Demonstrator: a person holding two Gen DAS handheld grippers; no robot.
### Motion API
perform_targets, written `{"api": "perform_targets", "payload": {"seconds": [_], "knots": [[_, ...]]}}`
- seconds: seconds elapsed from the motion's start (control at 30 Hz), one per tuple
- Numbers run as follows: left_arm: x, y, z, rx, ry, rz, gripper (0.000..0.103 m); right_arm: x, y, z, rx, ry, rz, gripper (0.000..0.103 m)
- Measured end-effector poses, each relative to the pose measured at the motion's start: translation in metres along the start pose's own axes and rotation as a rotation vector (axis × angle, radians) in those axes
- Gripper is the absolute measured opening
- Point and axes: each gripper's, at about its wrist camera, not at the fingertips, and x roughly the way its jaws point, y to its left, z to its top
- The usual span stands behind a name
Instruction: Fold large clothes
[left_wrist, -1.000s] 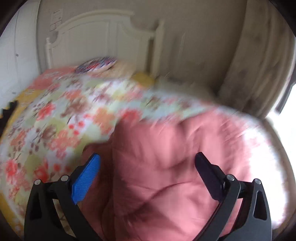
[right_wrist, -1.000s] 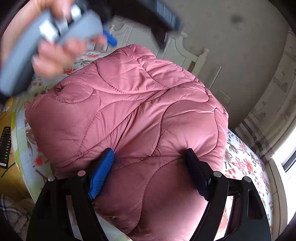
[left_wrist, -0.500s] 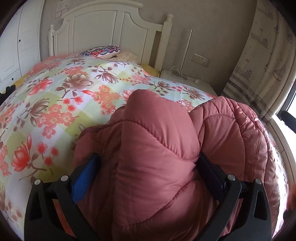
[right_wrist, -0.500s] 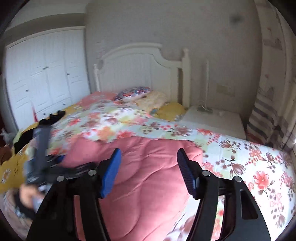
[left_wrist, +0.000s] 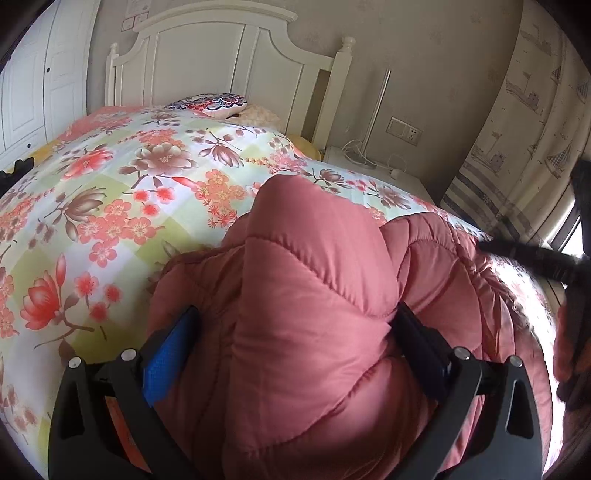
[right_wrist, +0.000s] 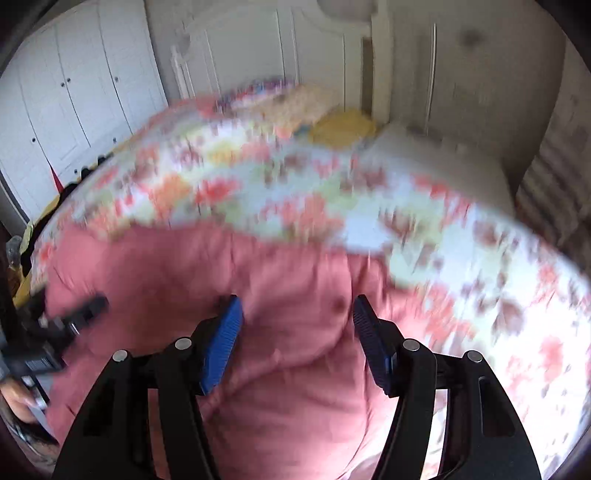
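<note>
A pink quilted puffer jacket (left_wrist: 314, 314) lies bunched on a bed with a floral cover (left_wrist: 110, 192). My left gripper (left_wrist: 295, 343) is spread wide with a thick fold of the jacket bulging between its fingers; I cannot tell if it pinches the fabric. My right gripper (right_wrist: 295, 325) is open over the jacket (right_wrist: 288, 387) in the blurred right wrist view. The right gripper also shows at the right edge of the left wrist view (left_wrist: 546, 258). The left gripper shows at the left edge of the right wrist view (right_wrist: 55, 332).
A white headboard (left_wrist: 221, 55) and a patterned pillow (left_wrist: 210, 103) stand at the far end of the bed. A white nightstand (left_wrist: 369, 162) with cables is beside it. A curtain (left_wrist: 517, 147) hangs at the right. White wardrobe doors (right_wrist: 74, 92) line the left wall.
My right gripper has swung away from close over the jacket and now moves fast above it. My left gripper has settled onto the jacket fold and stays there.
</note>
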Motion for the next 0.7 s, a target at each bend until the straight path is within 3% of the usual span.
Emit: {"api": "perform_targets", "payload": {"seconds": [0.1,0.17,0.27,0.33,0.4,0.53,0.7], "knots": [[-0.001,-0.001,0.000,0.000,-0.002,0.001,0.101,-0.018,0.016,0.033,-0.015,-0.099,0.053,0.061],[-0.001,-0.001,0.000,0.000,0.000,0.002,0.101,-0.010,0.036,0.046,-0.081,-0.085,0.036,0.061],[-0.001,-0.002,-0.001,0.001,-0.001,0.002,0.101,0.026,0.070,0.047,-0.204,0.021,0.009,0.061],[0.000,-0.002,0.000,0.001,0.003,0.003,0.101,0.069,0.087,0.031,-0.306,0.167,-0.051,0.061],[0.002,-0.003,-0.001,0.004,0.015,0.015,0.101,0.097,0.086,0.018,-0.307,0.246,-0.039,0.061],[0.003,-0.003,0.000,0.007,0.018,0.013,0.101,0.102,0.071,0.018,-0.231,0.259,0.011,0.062],[0.004,-0.002,0.000,0.007,0.019,0.013,0.101,0.101,0.072,0.015,-0.234,0.246,-0.021,0.066]]}}
